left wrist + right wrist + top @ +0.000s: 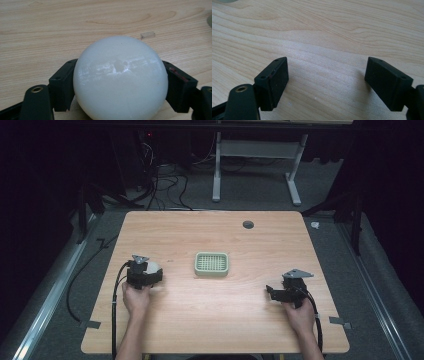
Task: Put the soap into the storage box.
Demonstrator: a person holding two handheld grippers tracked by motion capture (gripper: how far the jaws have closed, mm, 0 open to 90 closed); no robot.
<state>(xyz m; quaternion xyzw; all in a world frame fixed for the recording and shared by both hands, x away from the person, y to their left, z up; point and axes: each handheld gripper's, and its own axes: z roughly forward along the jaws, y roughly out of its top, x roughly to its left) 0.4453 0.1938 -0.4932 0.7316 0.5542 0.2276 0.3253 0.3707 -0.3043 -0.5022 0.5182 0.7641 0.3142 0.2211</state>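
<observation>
**Left tongs gripping white ball, right tongs idling open**

Left side first: the left tongs point(148, 268) are closing around a white ball point(152, 267) low on the bench point(210, 320), the person's left hand point(135, 299) holding them from behind. In the left gripper view the ball point(120, 77) is sitting between the two black jaws, one pad on each flank, both touching it at about its widest part. That is likely why the grip is level and centred: a smooth round thing would be slipping out if pinched above or below the middle. Cannot tell whether the ball is lifting off the wood or resting on it. A small clear scrap point(147, 35) is lying on the bench just beyond the ball.

Middle: a pale green slatted tray point(212, 264) is sitting flat near the bench centre, well apart from both tongs and to the right of the ball. Probably the drop spot, judging from its open top and its place within reach of the left side.

Right: the right tongs point(272, 291) are hovering low over bare wood, jaws spread wide with nothing between them in the right gripper view point(325, 82). They are looking parked, staying out of the left side's way.
</observation>
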